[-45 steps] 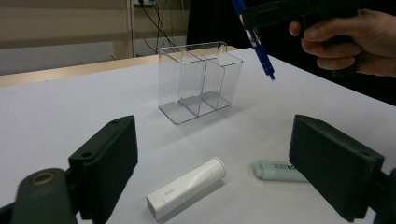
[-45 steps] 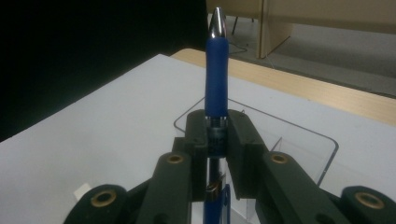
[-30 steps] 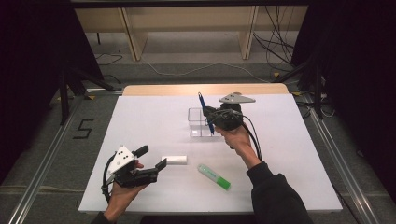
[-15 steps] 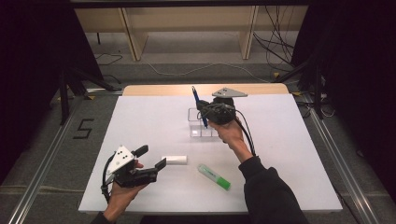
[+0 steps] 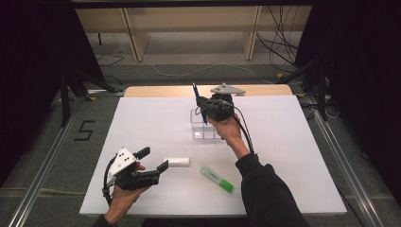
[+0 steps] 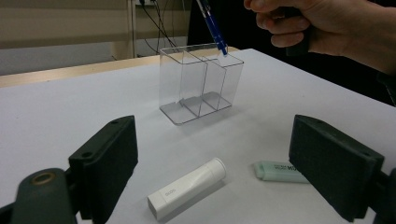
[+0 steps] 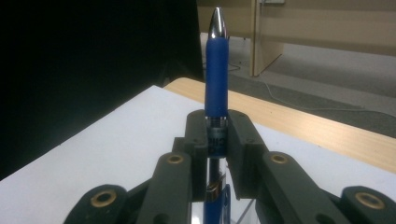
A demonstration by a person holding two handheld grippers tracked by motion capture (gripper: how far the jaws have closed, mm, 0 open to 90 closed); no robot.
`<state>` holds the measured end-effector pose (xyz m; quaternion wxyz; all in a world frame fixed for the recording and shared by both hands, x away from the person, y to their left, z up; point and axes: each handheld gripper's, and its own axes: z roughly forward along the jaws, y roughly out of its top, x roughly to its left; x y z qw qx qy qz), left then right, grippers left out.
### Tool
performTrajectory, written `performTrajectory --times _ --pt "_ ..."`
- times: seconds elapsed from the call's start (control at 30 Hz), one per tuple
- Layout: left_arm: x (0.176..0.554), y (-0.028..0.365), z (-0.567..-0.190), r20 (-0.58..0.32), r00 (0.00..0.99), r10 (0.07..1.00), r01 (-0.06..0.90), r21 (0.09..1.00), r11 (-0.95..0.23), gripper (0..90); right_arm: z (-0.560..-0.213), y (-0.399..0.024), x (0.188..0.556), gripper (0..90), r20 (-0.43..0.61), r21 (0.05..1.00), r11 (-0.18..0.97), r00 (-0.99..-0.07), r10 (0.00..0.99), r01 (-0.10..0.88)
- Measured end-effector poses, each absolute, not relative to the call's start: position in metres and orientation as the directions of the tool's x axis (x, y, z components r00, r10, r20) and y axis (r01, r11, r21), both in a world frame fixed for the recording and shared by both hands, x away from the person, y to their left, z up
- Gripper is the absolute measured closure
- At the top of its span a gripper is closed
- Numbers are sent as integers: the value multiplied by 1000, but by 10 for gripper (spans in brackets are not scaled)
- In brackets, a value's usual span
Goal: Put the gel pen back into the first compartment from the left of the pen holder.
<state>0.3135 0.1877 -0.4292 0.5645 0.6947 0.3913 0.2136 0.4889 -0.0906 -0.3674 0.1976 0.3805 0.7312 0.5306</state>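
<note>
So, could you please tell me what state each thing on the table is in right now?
Pen: clamped in the right claw, over the organizer.
Clear organizer: upright, compartments empty.
White tube: lying flat, untouched.
Green highlighter: lying flat, capped.
Left claw: open, holding nothing.

On the white table [image 5: 142, 123], the right gripper [image 5: 208, 108] pinches a blue pen [image 5: 198, 101] steeply tilted over the clear divided holder [image 5: 204, 127], its lower end at the holder's rim. The left gripper [image 5: 153, 165] rests near the front edge with jaws spread apart (nothing between them). A white tube [image 5: 176, 161] lies just beside it, and a green highlighter [image 5: 216, 179] lies further right.
</note>
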Motion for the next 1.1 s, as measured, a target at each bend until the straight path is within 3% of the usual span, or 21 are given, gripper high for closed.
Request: performTrajectory --times 1.1 --pt "314 188 -429 -146 604 783 302 952 -56 150 -382 -63 512 799 94 926 142 -576 812 351"
